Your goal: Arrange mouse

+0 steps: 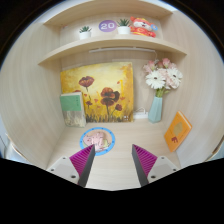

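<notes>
Gripper: released, the two fingers standing well apart with their magenta pads facing inward and nothing held between them. Only bare desk surface, pale wood in tone, lies in the gap.

Just ahead of the fingers, slightly toward the left one, a round coaster-like disc with a blue rim and a printed picture lies flat on the desk. It is apart from both fingers.

Beyond the disc, a flower painting with a yellow ground and dark red blooms leans against the back wall. A green book stands upright beside its left edge. To the right of the painting, a pale blue vase holds pink and white flowers. An orange card stands tilted to the right of the vase, nearer the gripper.

Above, a wall shelf carries two small potted plants, a round purple item and an orange object.

Task item: no mouse can be made out anywhere in the gripper view; its position cannot be told.
</notes>
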Demonstrator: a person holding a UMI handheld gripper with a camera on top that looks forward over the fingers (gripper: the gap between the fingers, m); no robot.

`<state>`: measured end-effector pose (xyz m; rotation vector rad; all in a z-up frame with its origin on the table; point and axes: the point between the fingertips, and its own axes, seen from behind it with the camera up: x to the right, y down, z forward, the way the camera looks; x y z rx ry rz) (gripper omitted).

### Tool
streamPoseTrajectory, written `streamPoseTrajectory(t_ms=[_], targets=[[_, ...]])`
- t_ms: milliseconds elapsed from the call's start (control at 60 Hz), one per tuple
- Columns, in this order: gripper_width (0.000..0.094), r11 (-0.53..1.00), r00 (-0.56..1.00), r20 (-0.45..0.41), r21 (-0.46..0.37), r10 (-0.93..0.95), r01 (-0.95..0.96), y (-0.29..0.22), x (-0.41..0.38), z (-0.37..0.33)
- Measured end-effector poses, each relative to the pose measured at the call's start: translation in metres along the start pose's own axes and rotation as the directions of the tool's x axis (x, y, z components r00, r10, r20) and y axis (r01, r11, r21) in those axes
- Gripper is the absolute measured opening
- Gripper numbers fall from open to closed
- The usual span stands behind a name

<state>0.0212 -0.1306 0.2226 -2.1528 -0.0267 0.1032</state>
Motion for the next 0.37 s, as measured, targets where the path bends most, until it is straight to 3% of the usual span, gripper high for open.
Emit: streamPoseTrajectory(t_ms=[367], targets=[[0.0727,1.0,1.0,0.01,0.002,-0.007,0.007,0.018,0.001,-0.019]])
